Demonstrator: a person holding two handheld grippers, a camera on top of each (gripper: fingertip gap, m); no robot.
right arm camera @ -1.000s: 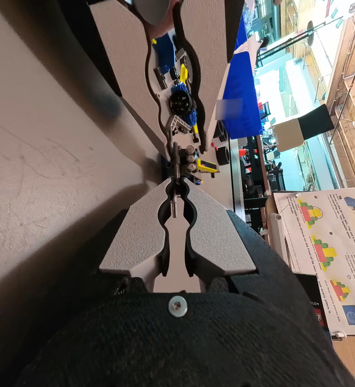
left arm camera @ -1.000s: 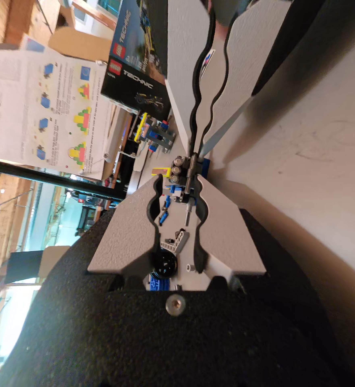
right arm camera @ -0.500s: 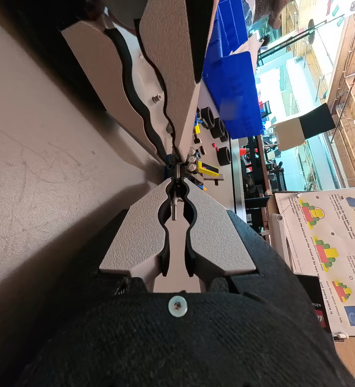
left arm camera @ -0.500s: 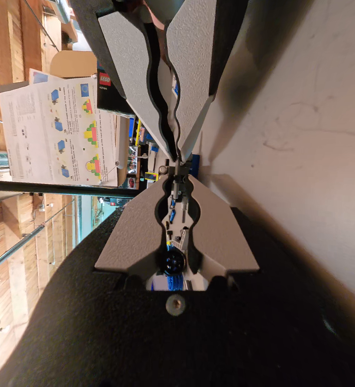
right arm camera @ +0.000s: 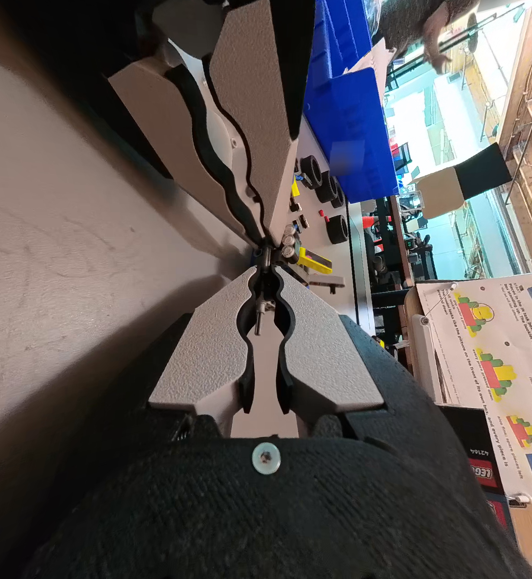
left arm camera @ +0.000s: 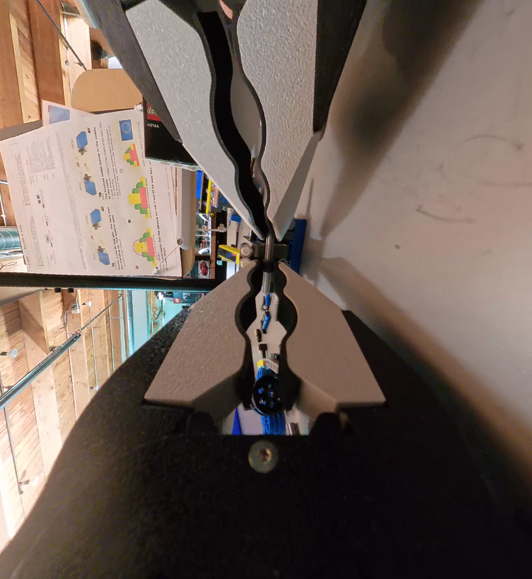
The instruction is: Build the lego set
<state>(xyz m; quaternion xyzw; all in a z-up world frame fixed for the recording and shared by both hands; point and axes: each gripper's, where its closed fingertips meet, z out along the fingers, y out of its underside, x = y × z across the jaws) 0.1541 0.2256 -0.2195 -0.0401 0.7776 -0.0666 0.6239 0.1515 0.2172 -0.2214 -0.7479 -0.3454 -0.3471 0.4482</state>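
Tip to tip, both tongs meet on one small brick assembly (left arm camera: 269, 250): left tongs (left arm camera: 269, 268) clenched on its grey axle, right tongs (right arm camera: 266, 269) clenched on the opposite end. Black tyres (right arm camera: 336, 228) lie on the table (right arm camera: 70, 219) just beyond.

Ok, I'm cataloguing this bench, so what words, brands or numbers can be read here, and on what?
White instruction sheet, clipped: printed lines beside coloured brick drawings; legible, but I don't quote writing.
Black box behind it: a red logo and a white number; likewise not quoted.
Small dark display far off: green digits, too small to read.
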